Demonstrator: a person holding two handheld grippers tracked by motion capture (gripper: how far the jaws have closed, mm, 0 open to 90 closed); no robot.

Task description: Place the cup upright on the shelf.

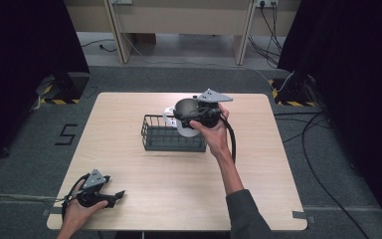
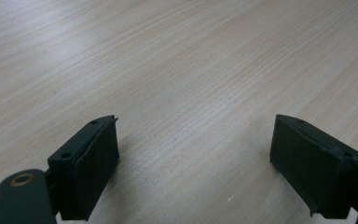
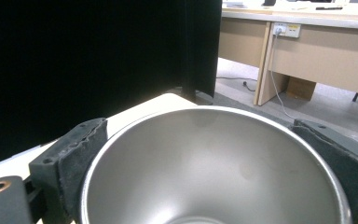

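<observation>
Cup (image 3: 209, 172) sits squeezed in my right claw (image 1: 191, 115) above the basket (image 1: 171, 133); my left claw (image 1: 113, 197) gapes empty near the table (image 1: 179, 199) edge.

Worktop (image 1: 179, 174): pale wood grain. Basket (image 1: 171, 133): dark grey wire mesh. Mug (image 3: 209, 168): white outside, brushed silver-grey inside. Left claw (image 2: 196, 163) and right claw (image 1: 201, 115): black, each topped by a grey plate. Floor (image 1: 25, 149): grey carpet bearing a black "5" mark. Curtains (image 1: 25, 40): black. Sleeve (image 1: 246, 214): dark grey.
</observation>
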